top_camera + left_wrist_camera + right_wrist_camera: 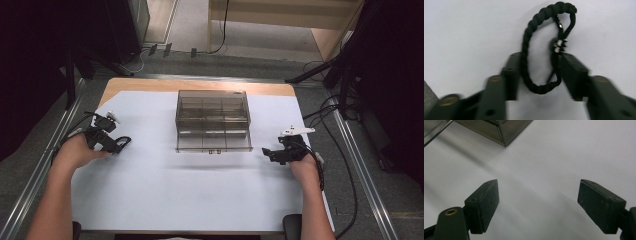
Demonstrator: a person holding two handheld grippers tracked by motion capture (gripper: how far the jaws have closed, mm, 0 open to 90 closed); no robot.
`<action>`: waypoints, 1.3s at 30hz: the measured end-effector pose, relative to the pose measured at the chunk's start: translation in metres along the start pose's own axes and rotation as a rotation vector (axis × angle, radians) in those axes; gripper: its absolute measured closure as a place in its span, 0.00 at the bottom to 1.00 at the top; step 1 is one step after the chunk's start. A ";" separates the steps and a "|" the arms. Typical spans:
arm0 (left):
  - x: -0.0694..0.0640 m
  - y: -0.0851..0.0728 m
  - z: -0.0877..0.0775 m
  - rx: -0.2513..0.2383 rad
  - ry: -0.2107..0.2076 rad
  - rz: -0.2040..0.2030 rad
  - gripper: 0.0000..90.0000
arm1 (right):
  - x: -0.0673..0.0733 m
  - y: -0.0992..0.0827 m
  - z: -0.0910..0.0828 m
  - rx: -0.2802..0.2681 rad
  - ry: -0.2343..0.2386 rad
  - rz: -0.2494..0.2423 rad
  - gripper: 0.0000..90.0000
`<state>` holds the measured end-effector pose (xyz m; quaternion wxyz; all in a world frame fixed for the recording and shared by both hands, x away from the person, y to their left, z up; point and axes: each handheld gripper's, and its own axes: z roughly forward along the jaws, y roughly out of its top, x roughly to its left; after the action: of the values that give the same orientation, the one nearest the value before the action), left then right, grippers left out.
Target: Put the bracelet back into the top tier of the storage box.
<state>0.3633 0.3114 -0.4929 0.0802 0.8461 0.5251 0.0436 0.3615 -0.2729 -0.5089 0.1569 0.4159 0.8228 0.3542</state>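
In the high view, a table covered by a white paper sheet [190, 195] is seen, with a smoky transparent plastic compartment box [212, 120] standing at its far middle. The left gripper [119, 145] is held at the sheet's left side, well apart from the box, with a black braided cord loop [122, 144] at its tip. The right gripper [267, 152] is held near the box's right front corner, pointing left.

In the left gripper view, the cord loop [541, 50] is seen lying between the left gripper's [539, 75] two jaws, its long axis running away from the camera; the jaws are closed in against its two sides. Small metal fittings [559, 45] are seen on its right strand.

In the right gripper view, the right gripper's [537, 206] jaws are held wide apart over bare sheet [564, 152], with a corner of the box [499, 131] seen beyond.
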 end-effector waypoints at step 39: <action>-0.035 -0.007 -0.040 -0.111 -0.132 0.005 0.85 | 0.003 0.019 0.018 -0.016 0.047 -0.032 0.20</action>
<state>0.3355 0.2866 -0.4542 0.1615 0.8426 0.5135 0.0168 0.3806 -0.2545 -0.5078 0.1463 0.3928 0.8301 0.3679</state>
